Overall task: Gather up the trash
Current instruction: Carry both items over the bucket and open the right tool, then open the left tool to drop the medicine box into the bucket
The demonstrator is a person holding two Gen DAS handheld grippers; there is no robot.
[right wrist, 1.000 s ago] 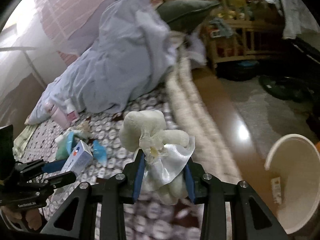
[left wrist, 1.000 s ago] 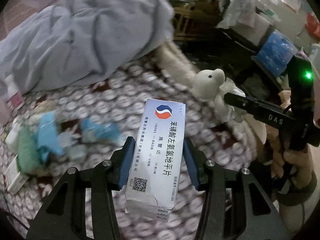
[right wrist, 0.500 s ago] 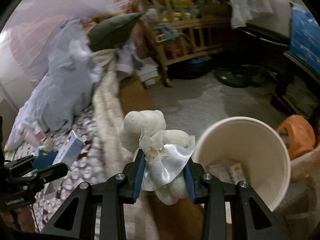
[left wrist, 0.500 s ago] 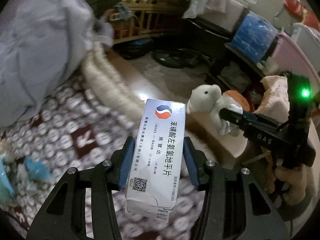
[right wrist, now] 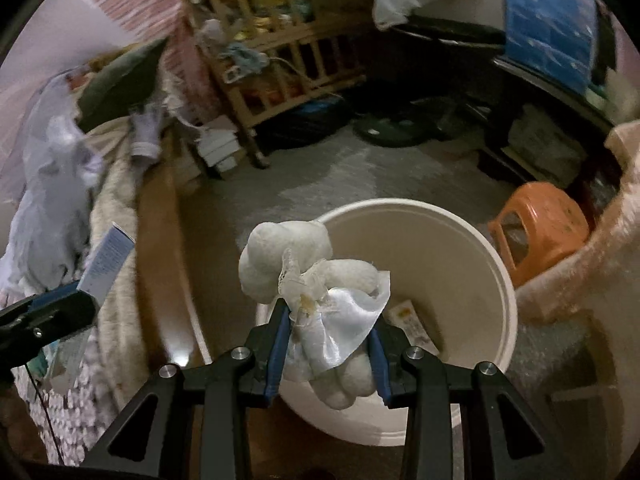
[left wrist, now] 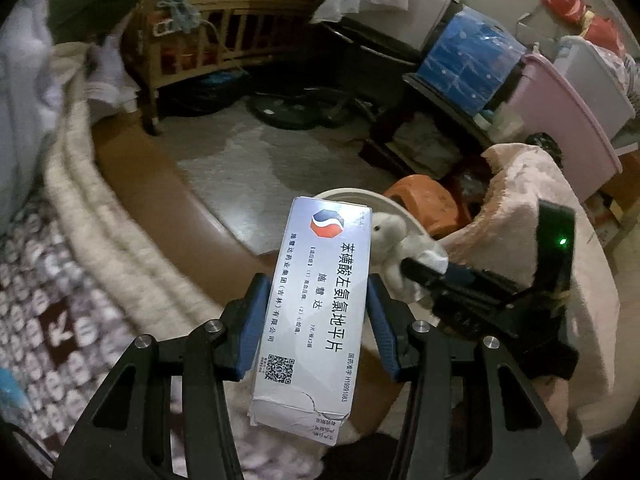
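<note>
My left gripper (left wrist: 316, 320) is shut on a white medicine box (left wrist: 316, 312) with blue print and a red and blue logo, held upright. My right gripper (right wrist: 328, 344) is shut on a small white plush toy (right wrist: 292, 264) in a satin dress. The toy hangs over the near rim of a cream round bin (right wrist: 452, 264) on the floor, with paper scraps inside. In the left wrist view the bin's rim (left wrist: 384, 200) peeks out behind the box, and the right gripper (left wrist: 432, 276) holds the toy (left wrist: 388, 236) just to the box's right.
An orange plastic stool (right wrist: 536, 224) stands right of the bin, beside a pink fuzzy sleeve (left wrist: 532, 240). The bed with patterned sheet (left wrist: 52, 320) and woolly edge lies left. A wooden crib (right wrist: 280, 60), a blue crate (left wrist: 468, 60) and a pink tub (left wrist: 568, 112) crowd the back.
Both grippers swung right from over the bed to over the floor. The bin came under the toy. Box and toy stayed gripped.
</note>
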